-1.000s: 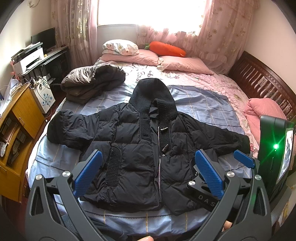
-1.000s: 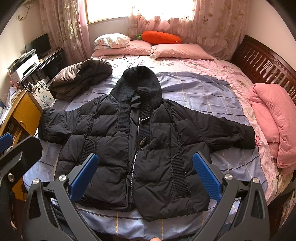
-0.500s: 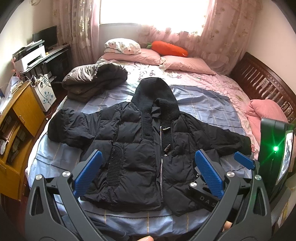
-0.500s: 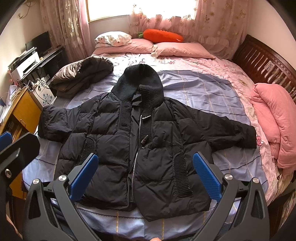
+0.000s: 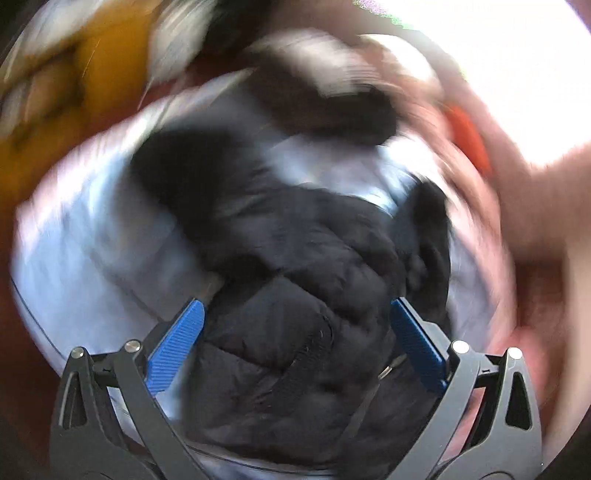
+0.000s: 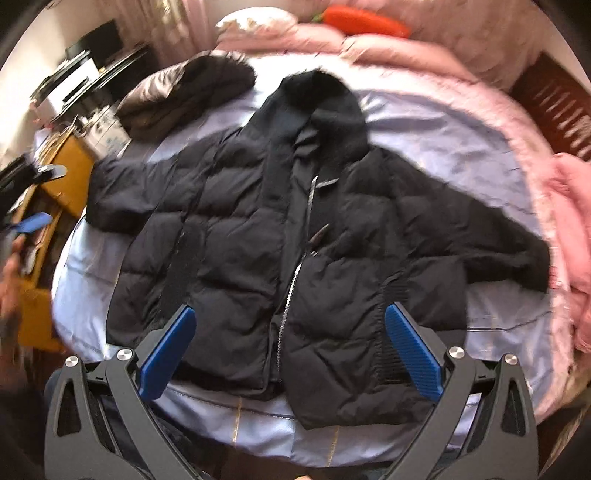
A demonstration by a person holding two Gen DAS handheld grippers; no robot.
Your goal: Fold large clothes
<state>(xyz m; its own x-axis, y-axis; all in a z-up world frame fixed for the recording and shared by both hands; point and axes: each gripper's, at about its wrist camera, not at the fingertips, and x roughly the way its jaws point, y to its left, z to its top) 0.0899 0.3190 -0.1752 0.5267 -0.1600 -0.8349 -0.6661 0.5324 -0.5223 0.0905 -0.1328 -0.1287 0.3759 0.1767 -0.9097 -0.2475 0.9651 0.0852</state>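
Observation:
A black hooded puffer jacket [image 6: 280,236] lies face up and spread flat on the lilac sheet [image 6: 436,140], sleeves out to both sides, hood toward the pillows. My right gripper [image 6: 286,354] is open and empty above the jacket's hem. The left wrist view is heavily blurred; it shows the jacket [image 5: 295,295] seen from the left side of the bed. My left gripper [image 5: 295,343] is open and empty over the jacket's lower left part. Its blue tip also shows at the left edge of the right wrist view [image 6: 33,223].
A second dark jacket [image 6: 188,96] lies bundled at the bed's back left. Pink pillows [image 6: 402,48] and an orange carrot cushion [image 6: 362,20] are at the head. A pink blanket [image 6: 572,221] is on the right. A yellow cabinet [image 6: 62,162] stands left of the bed.
My left gripper has swung fast to the left side of the bed, tilting and blurring its view. My right gripper has moved down closer to the jacket. Both stay open.

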